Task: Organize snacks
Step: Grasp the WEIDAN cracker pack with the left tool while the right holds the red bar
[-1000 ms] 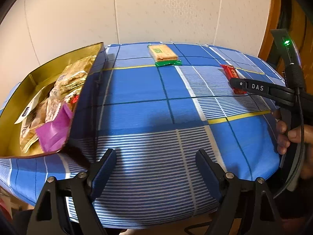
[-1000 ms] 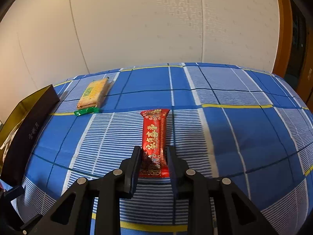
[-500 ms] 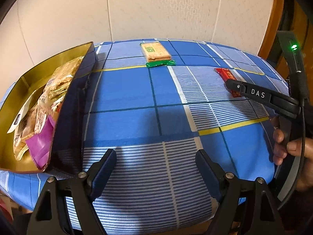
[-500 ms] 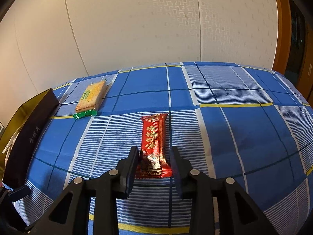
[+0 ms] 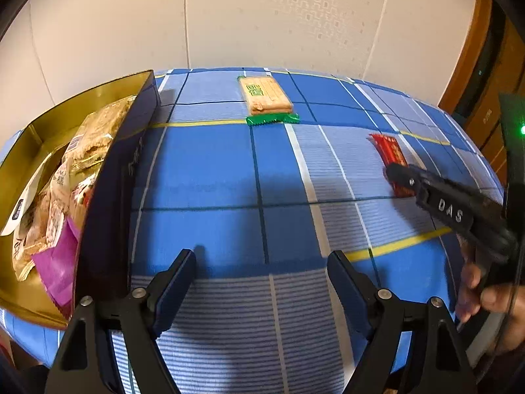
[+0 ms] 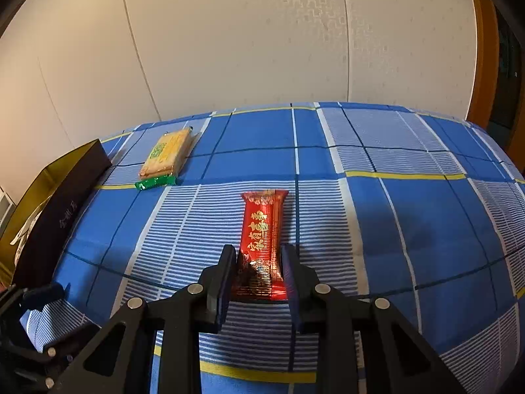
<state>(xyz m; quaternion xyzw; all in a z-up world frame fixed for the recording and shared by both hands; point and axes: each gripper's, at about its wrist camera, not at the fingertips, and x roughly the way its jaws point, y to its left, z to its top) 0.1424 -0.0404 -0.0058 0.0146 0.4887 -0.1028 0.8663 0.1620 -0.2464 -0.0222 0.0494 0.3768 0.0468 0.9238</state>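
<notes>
Surface: a tabletop (image 6: pixel 410 151) is wearing a blue plaid cloth with white stripes and thin yellow lines. Behind it a pale patterned wall (image 6: pixel 262 32) is running, with brown wood trim (image 6: pixel 479 49) showing at the right edge.

Item: a red snack bar (image 6: pixel 261 229), long and narrow, is lying flat on a striped patch of the cloth, its foil wrapper carrying gold characters and crimped ends.

Right tongs (image 6: pixel 259 262): the jaws are sitting on either side of the bar's near end, having just been closing; the pads are lying against the wrapper's edges, and the bar is resting on the cloth.

Left tongs (image 5: pixel 262 262): the jaws are standing wide apart with nothing between them, hovering over the near cloth, well apart from the bar.

Also lying out: a biscuit packet (image 5: pixel 264 95) with a green end, towards the wall. A gold-lined box (image 5: pixel 108 170) at the left edge is holding assorted snack packets.
</notes>
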